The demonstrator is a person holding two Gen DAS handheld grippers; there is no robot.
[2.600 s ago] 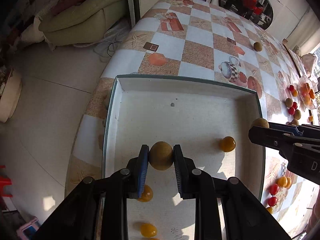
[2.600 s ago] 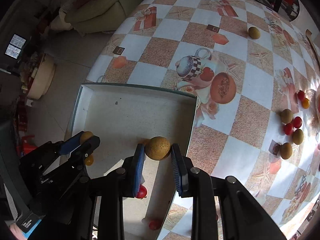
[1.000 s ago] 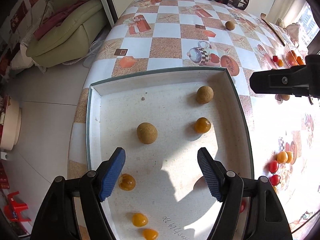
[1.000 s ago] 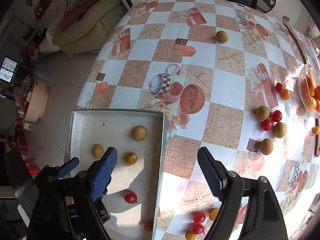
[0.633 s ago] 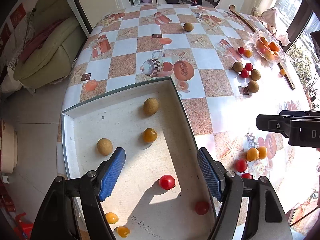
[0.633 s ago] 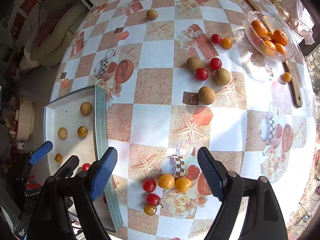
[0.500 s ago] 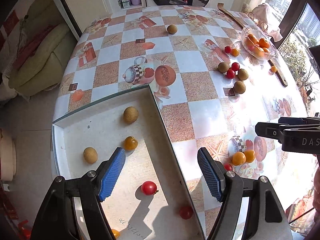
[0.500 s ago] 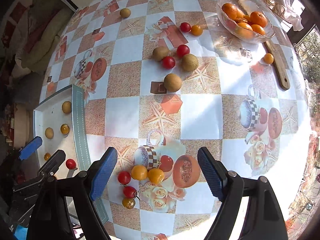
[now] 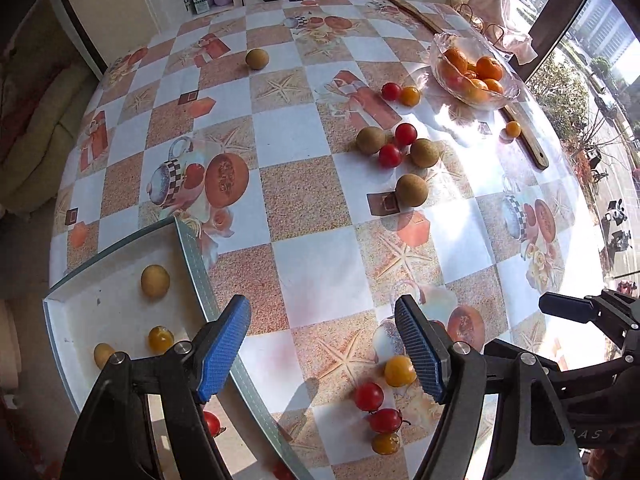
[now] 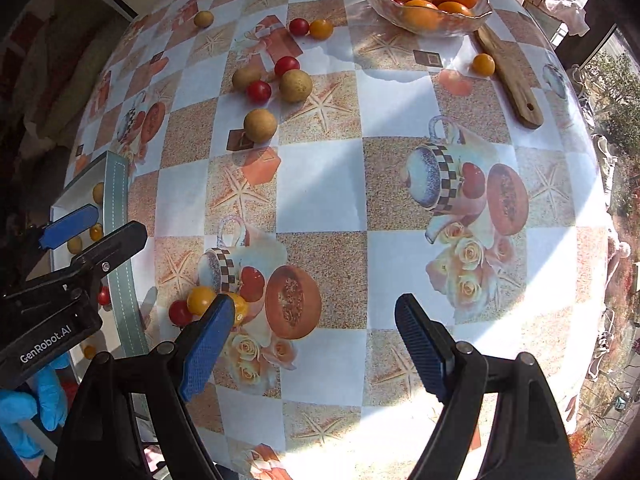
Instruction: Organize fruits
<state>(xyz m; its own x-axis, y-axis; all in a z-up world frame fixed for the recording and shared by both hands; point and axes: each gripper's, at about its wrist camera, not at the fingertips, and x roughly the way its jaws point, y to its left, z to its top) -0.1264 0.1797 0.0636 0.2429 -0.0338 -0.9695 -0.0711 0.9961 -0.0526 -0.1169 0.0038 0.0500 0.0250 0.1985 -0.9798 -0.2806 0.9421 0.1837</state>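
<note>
Partly sorted: few fruits in tray (image 9: 192, 248) | many loose on table (image 9: 320, 276) | left gripper (image 9: 322, 348), right gripper (image 10: 314, 344): both agape, empty

The table (image 9: 320, 272) wore a checked cloth printed with cups and starfish. A white tray (image 9: 192, 248) sat at its near left corner. Red and yellow tomatoes (image 9: 384, 396) clustered near the front; brown fruits (image 9: 412, 190) and more tomatoes lay mid-table. A glass bowl (image 9: 508, 96) of oranges and a wooden stick (image 9: 524, 136) lay far right, with one brown fruit (image 9: 257, 59) far left.
</note>
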